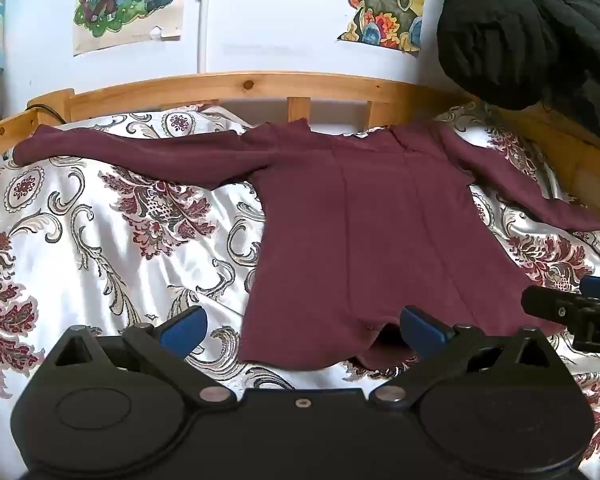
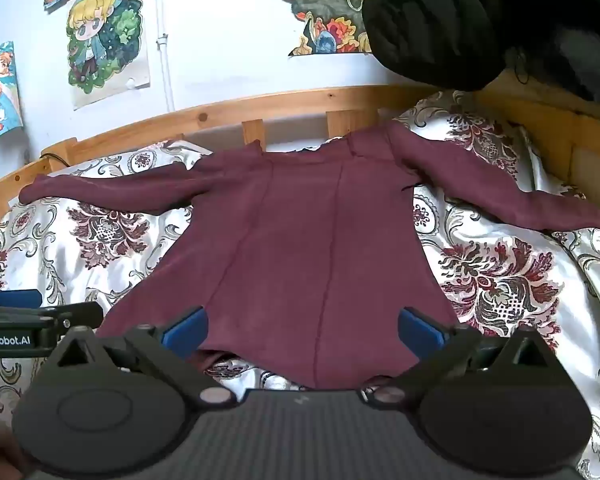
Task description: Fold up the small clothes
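Observation:
A maroon long-sleeved top [image 1: 360,220] lies spread flat on a floral satin bedspread [image 1: 100,240], both sleeves stretched out sideways and the hem nearest me. It also shows in the right wrist view [image 2: 300,248]. My left gripper [image 1: 302,330] is open and empty, just above the hem's left part. My right gripper [image 2: 302,330] is open and empty, over the hem's right part. The right gripper shows at the right edge of the left wrist view [image 1: 580,308]; the left gripper shows at the left edge of the right wrist view [image 2: 32,316].
A wooden bed rail [image 1: 240,88] runs along the far side and right of the bed. A black padded jacket [image 1: 532,28] hangs over the rail at the upper right. Posters [image 1: 128,0] hang on the white wall behind.

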`<control>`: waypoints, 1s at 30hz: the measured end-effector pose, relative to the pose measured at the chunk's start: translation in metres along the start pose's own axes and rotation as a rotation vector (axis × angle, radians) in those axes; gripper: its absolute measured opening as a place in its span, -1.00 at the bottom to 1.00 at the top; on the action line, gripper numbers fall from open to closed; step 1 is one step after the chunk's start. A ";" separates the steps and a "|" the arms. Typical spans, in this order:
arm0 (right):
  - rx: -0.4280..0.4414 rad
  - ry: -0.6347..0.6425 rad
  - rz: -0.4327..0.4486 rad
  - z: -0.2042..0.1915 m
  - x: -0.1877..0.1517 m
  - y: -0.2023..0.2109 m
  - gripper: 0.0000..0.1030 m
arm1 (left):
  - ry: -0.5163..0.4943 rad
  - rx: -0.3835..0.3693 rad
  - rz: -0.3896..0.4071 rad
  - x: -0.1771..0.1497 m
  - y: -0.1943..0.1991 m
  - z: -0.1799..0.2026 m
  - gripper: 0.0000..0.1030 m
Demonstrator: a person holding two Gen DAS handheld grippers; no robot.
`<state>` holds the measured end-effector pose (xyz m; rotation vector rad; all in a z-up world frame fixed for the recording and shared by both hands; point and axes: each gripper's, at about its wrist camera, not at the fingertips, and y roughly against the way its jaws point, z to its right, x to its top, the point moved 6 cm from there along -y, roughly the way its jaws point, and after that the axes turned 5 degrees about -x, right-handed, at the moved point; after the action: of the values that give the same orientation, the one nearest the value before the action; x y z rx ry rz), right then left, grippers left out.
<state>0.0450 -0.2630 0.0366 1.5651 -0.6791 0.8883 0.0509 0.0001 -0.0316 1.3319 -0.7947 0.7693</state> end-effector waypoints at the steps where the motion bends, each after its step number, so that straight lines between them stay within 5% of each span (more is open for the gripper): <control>1: -0.001 0.001 -0.002 0.000 0.000 0.000 0.99 | 0.000 0.000 0.001 0.000 0.000 0.000 0.99; 30: -0.008 -0.002 -0.015 0.002 -0.005 -0.001 0.99 | 0.014 -0.018 0.001 -0.001 0.000 0.002 0.99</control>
<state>0.0439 -0.2654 0.0314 1.5627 -0.6707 0.8715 0.0508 -0.0019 -0.0322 1.3091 -0.7901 0.7698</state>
